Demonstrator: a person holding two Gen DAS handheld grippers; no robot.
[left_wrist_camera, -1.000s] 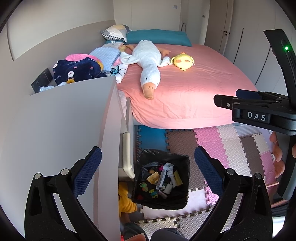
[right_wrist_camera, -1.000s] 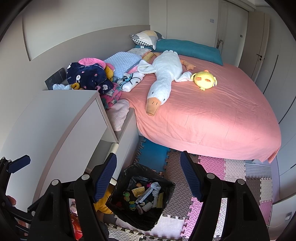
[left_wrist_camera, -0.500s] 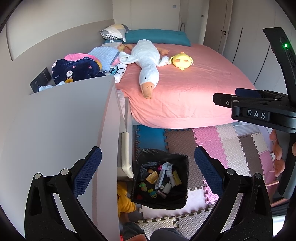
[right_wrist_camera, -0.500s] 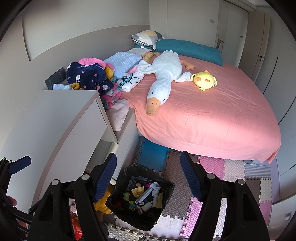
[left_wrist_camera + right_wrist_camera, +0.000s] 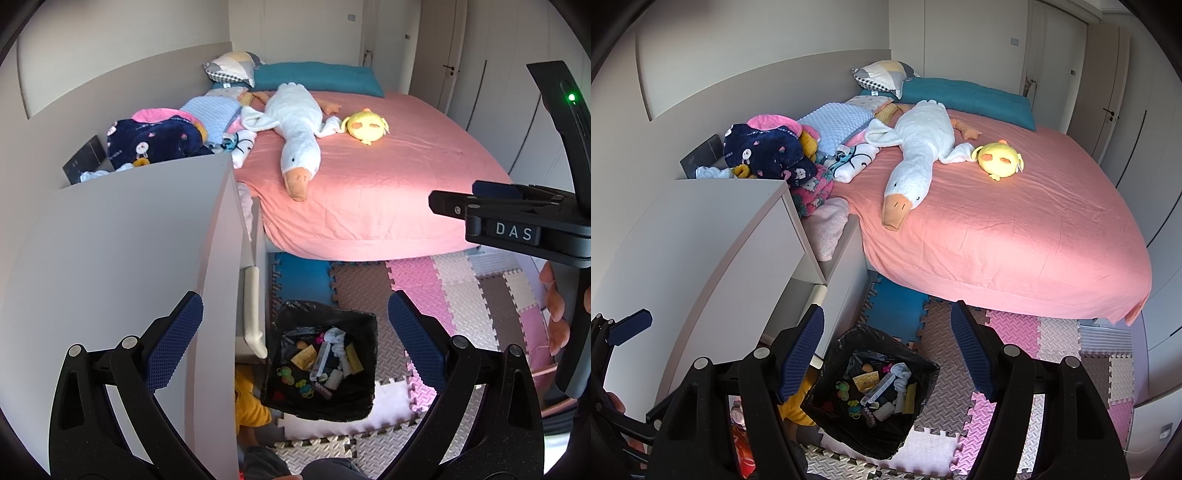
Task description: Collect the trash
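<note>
Nothing has shifted since a second ago: both grippers hang where they were, angled down over the bin (image 5: 320, 363). Left gripper (image 5: 295, 332) has its blue pads spread wide with nothing between them, and the right gripper (image 5: 888, 349) likewise stands well open and empty, the bin showing through each gap. Lined with a black bag (image 5: 923, 363) whose edge folds over the rim, the bin sits on the foam mat (image 5: 424, 291) just beside the cabinet (image 5: 122, 251) and short of the foot of the bed (image 5: 1015, 229). Its load looks like small, light scraps: a yellow sponge, a white rag, a clear tube, bits of plastic. By the look of it the bag is thin, soft and slack, apt to slip or tear if pinched in one spot; the likeliest hold is the folded edge at the bin's rim, gathered from two opposite sides, one gripper each.
</note>
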